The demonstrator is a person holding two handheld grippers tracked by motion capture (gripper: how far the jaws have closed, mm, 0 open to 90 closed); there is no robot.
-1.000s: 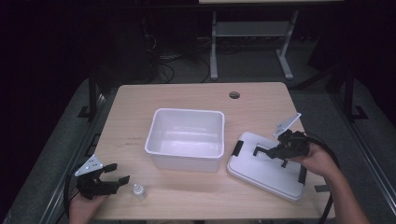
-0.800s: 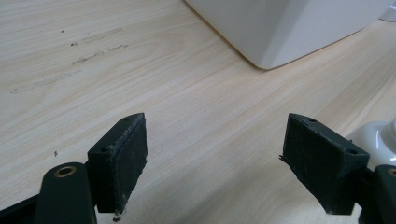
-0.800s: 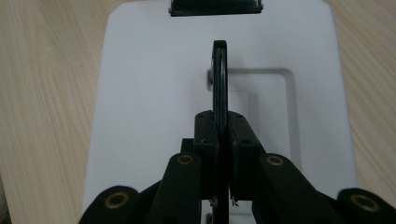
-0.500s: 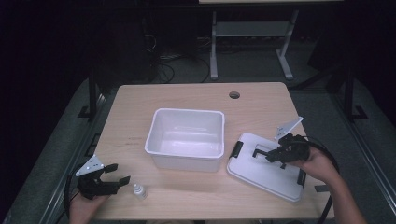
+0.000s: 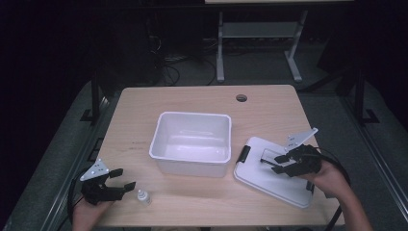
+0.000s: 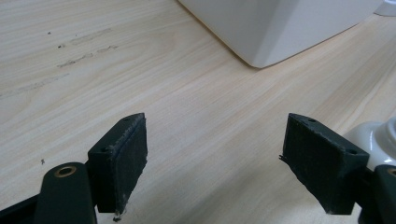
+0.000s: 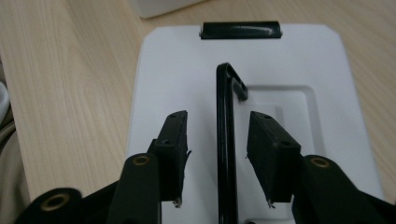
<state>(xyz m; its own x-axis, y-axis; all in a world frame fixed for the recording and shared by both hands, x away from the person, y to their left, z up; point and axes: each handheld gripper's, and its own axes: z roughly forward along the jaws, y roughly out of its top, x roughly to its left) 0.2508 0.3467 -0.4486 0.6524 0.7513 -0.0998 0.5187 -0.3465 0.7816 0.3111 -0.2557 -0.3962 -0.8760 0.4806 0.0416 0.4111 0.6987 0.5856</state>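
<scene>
wooden table [image 5: 144, 110], right tongs [image 7: 218, 140] astride lid handle [image 7: 225, 121]

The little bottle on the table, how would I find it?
Start at the white tub in the middle of the wooden table. Move toward the table's near left corner, to the left gripper. The little bottle stands beside its fingers, tiny, clear and white-capped.

Wood table [image 5: 144, 115], three things on it.
White tub [image 5: 191, 142] between both grippers; small bottle [image 5: 142, 196] just beside left gripper [image 5: 122, 180]; lid [image 5: 274, 173] under right gripper [image 5: 269, 162].
</scene>
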